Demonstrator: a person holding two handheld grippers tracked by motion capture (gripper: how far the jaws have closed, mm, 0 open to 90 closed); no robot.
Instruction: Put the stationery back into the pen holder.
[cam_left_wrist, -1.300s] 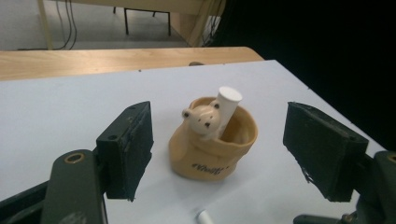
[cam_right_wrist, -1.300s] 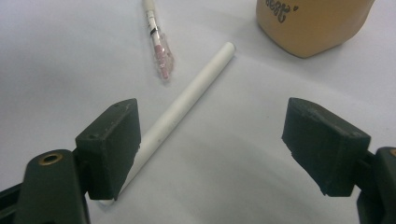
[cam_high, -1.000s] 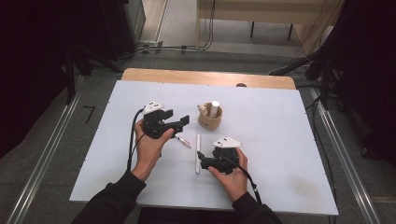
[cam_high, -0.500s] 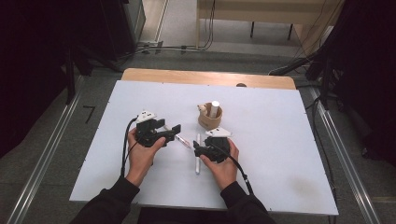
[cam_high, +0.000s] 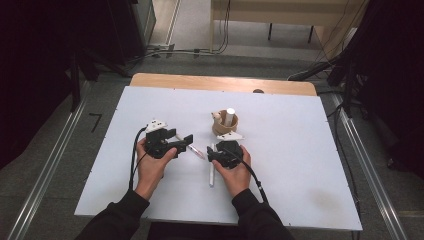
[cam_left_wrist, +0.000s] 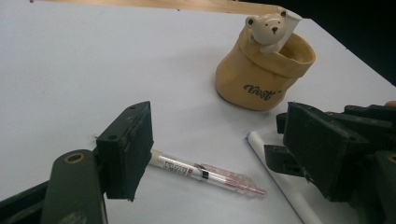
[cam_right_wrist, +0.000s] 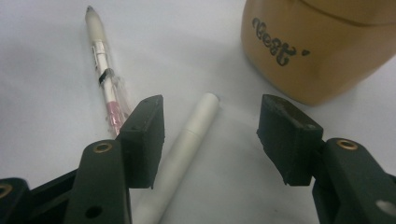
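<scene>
The tan ceramic pen holder with a bear figure (cam_right_wrist: 322, 46) stands just beyond the right tongs (cam_right_wrist: 210, 135), whose half-open jaws have just been closing around the plain white capped pen (cam_right_wrist: 187, 154), not yet gripping. It looks light, stiff and slippery (grip mid-barrel). The left tongs (cam_left_wrist: 219, 154) stand wide around the slim clear-and-white pen with pink ink (cam_left_wrist: 205, 176).

right gripper (cam_right_wrist: 210, 140) jaws closing in, white pen (cam_right_wrist: 187, 154) lying loose between them on the desk (cam_right_wrist: 42, 70), tan pot (cam_right_wrist: 317, 46) just beyond.
</scene>
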